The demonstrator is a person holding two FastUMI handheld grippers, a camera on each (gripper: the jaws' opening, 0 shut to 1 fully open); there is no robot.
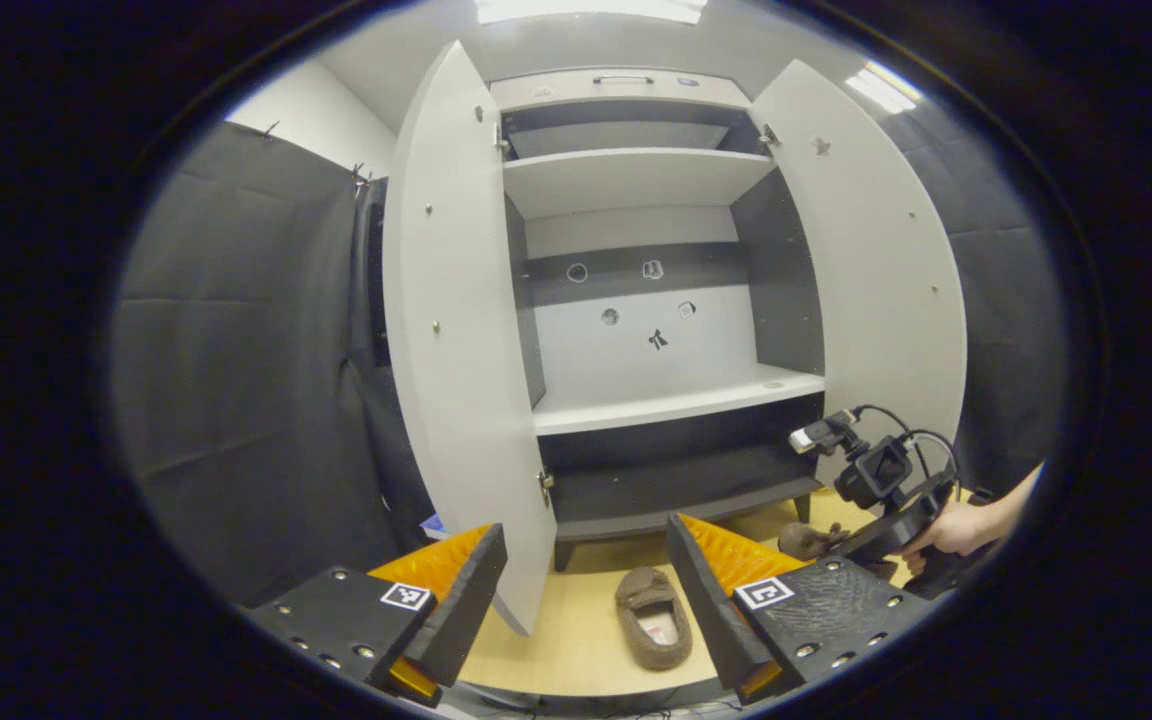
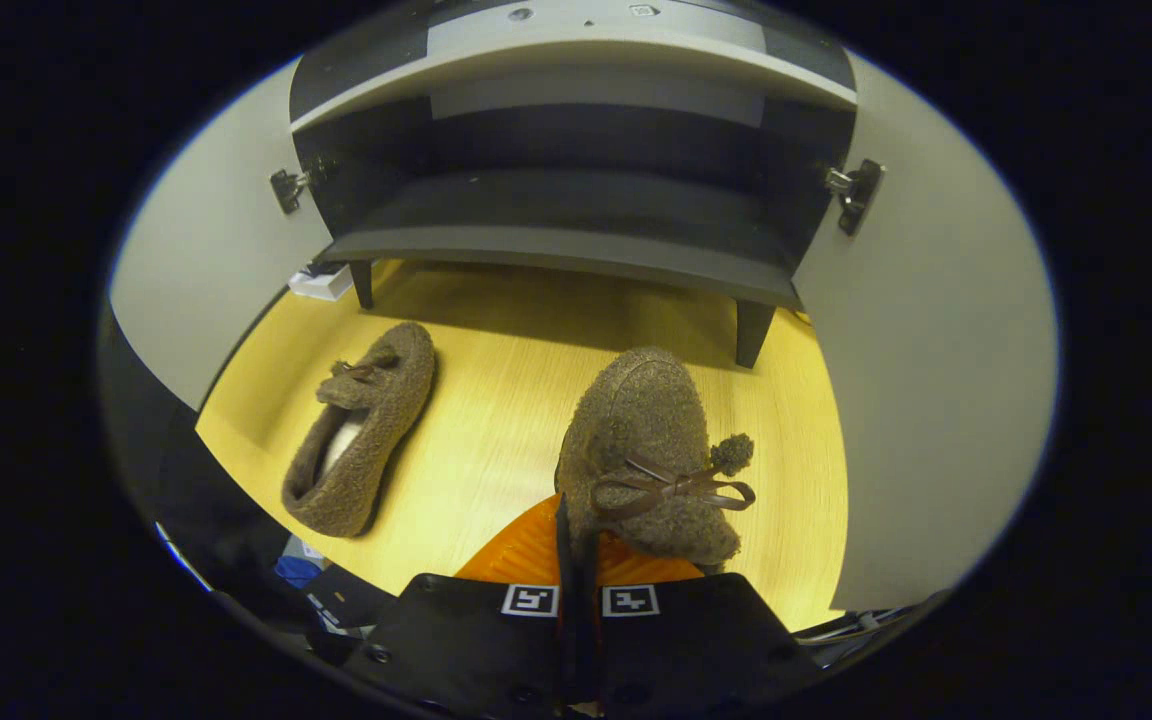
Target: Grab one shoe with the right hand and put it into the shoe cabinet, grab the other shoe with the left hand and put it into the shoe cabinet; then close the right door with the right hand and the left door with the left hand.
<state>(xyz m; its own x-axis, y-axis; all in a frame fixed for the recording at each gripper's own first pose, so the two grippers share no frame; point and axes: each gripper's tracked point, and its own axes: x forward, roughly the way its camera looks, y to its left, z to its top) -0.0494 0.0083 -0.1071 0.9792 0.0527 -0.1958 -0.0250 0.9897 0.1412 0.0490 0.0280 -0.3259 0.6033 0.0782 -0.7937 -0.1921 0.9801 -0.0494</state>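
Observation:
Two brown fuzzy slippers with bows are near the open shoe cabinet (image 1: 636,410). My right gripper (image 2: 576,525) is shut on the near rim of one slipper (image 2: 648,440), whose toe points at the cabinet's dark bottom shelf (image 2: 556,245). The other slipper (image 2: 361,430) lies on the wooden floor to the left, untouched. In the left gripper view that loose slipper (image 1: 652,618) lies between the fingers of my open left gripper (image 1: 586,550), well below them. A hand (image 1: 956,527) low on the right holds the other gripper at the held slipper (image 1: 808,541).
Both cabinet doors stand wide open: the left door (image 1: 456,330) and the right door (image 1: 881,270). Pale shelves (image 1: 676,405) sit above the bottom one. The cabinet stands on short legs (image 2: 751,335). A small white box (image 2: 321,283) lies by the left leg.

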